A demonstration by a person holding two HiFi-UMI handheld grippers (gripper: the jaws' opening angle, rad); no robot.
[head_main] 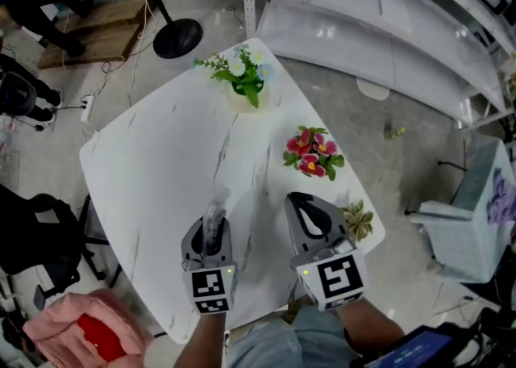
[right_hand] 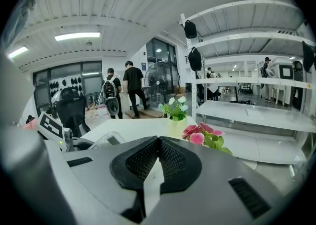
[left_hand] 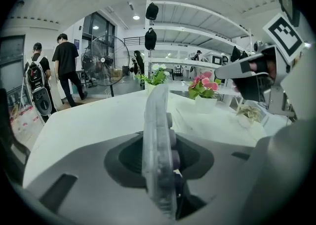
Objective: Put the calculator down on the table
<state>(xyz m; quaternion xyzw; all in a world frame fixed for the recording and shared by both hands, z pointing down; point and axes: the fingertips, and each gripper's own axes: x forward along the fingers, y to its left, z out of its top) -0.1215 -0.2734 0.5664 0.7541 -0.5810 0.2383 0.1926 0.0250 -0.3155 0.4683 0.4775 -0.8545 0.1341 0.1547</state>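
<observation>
A slim calculator with a clear cover stands on edge between the jaws of my left gripper, which is shut on it just above the near part of the white marbled table. In the left gripper view the calculator shows edge-on, its keys facing right, with the left gripper clamped on its lower part. My right gripper hovers beside it on the right, jaws shut and empty; in its own view the right gripper has its pads meeting. The calculator appears there at the left.
On the table stand a pot of white flowers at the far corner, a pot of pink flowers on the right and a small plant by the right edge. A fan base and white shelving lie beyond. A pink bag sits lower left.
</observation>
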